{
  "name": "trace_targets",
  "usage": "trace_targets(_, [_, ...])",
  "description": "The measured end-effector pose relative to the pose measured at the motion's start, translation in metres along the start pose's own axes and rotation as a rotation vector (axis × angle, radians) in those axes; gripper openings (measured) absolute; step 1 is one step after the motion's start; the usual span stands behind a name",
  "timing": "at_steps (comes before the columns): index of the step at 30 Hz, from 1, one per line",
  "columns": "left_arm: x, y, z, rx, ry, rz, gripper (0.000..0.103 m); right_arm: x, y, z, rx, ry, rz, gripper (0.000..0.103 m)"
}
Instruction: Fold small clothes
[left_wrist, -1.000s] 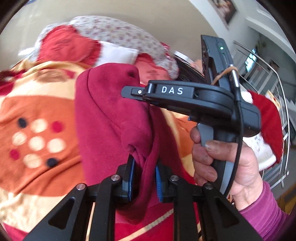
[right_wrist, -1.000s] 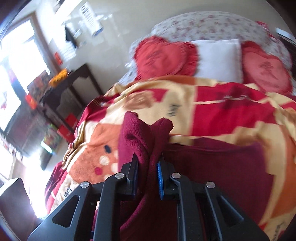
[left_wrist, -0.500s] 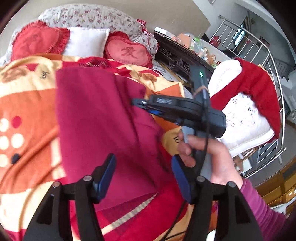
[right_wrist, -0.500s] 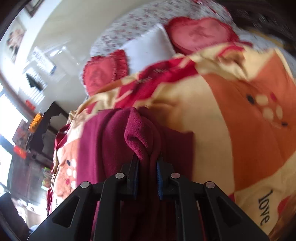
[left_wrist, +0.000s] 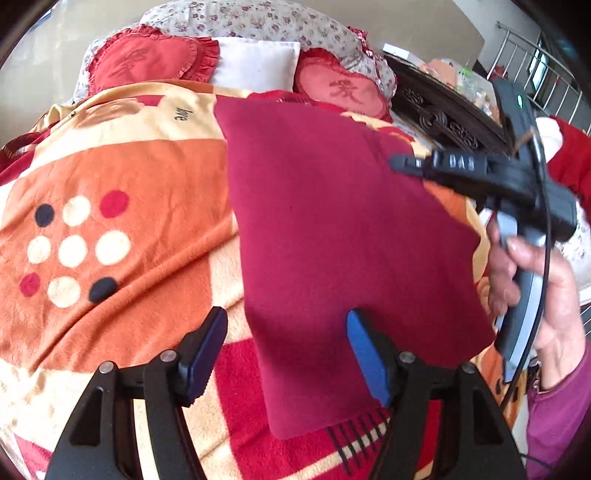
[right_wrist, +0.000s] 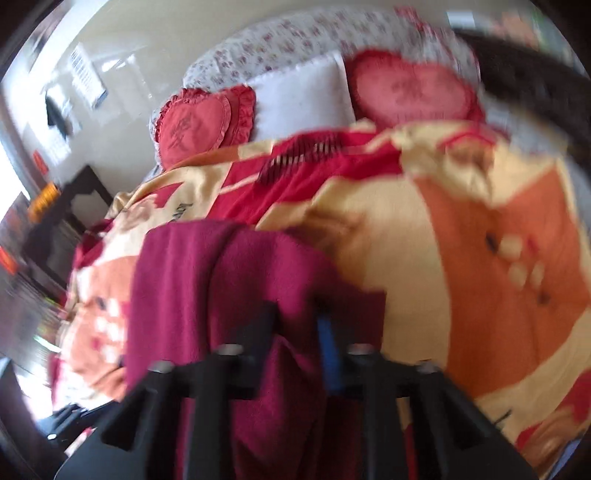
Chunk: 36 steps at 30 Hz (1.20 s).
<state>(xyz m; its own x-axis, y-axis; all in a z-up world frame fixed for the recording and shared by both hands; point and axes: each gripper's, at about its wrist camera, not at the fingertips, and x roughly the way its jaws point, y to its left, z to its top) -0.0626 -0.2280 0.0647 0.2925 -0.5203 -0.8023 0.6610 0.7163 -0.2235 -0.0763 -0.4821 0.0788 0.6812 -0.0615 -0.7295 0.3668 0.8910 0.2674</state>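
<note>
A dark red fleece garment (left_wrist: 332, 229) lies flat in a folded rectangle on the patterned blanket (left_wrist: 129, 192). My left gripper (left_wrist: 286, 317) hovers over its near left edge. Its jaws are opening, with the cloth lying under the gap and neither pad pressing it. In the left wrist view my right gripper (left_wrist: 402, 164) reaches in from the right over the garment's far right edge, held by a hand (left_wrist: 535, 295). The blurred right wrist view shows my right gripper (right_wrist: 297, 314) shut on a bunched fold of the garment (right_wrist: 229, 288).
Two red heart cushions (left_wrist: 144, 66) and a white pillow (left_wrist: 255, 64) lie at the head of the bed. A dark carved wooden frame (left_wrist: 443, 114) runs along the right side. Beyond it are a metal railing (left_wrist: 546, 62) and a red and white cloth (left_wrist: 569, 155).
My left gripper let go of the bunched garment and opened wide. The garment now lies flat on the blanket. The right gripper kept its grip and swung to the right side.
</note>
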Motion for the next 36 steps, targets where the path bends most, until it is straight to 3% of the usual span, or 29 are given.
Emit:
trace_targets(4, [0.012, -0.009, -0.003, 0.03, 0.012, 0.012, 0.075, 0.018, -0.016, -0.002, 0.027, 0.005, -0.049, 0.0])
trace_targets(6, [0.012, -0.013, -0.007, 0.045, 0.019, 0.019, 0.075, 0.019, -0.023, -0.003, 0.042, 0.006, -0.034, 0.0])
trace_targets(10, [0.012, -0.014, -0.011, 0.039, 0.02, 0.02, 0.076, -0.014, -0.026, -0.005, 0.076, -0.011, -0.036, 0.0])
trace_targets(12, [0.012, -0.013, -0.012, 0.027, 0.019, 0.021, 0.077, -0.038, -0.015, -0.011, 0.04, -0.03, 0.019, 0.0])
trace_targets(15, [0.01, -0.015, -0.012, 0.024, 0.017, 0.032, 0.077, -0.053, 0.011, -0.031, -0.069, 0.02, 0.075, 0.0])
trace_targets(17, [0.008, -0.017, -0.014, 0.026, 0.017, 0.043, 0.077, -0.051, 0.022, -0.048, -0.125, 0.065, 0.038, 0.0])
trace_targets(20, [0.006, -0.019, -0.016, 0.026, 0.026, 0.045, 0.077, -0.04, 0.017, -0.073, -0.144, 0.089, -0.085, 0.0])
trace_targets(23, [0.005, -0.021, -0.016, 0.04, 0.03, 0.057, 0.077, -0.029, 0.004, -0.09, -0.108, 0.112, -0.104, 0.0])
trace_targets(27, [-0.003, -0.022, -0.01, 0.048, 0.01, 0.061, 0.077, -0.044, 0.002, -0.083, -0.089, 0.103, -0.087, 0.0])
trace_targets(31, [-0.006, -0.018, 0.007, 0.038, -0.022, 0.066, 0.077, -0.07, 0.012, -0.062, -0.074, -0.013, -0.052, 0.002])
trace_targets(36, [0.002, -0.012, 0.031, 0.007, -0.045, 0.073, 0.078, -0.056, 0.026, -0.033, -0.081, -0.053, -0.038, 0.008])
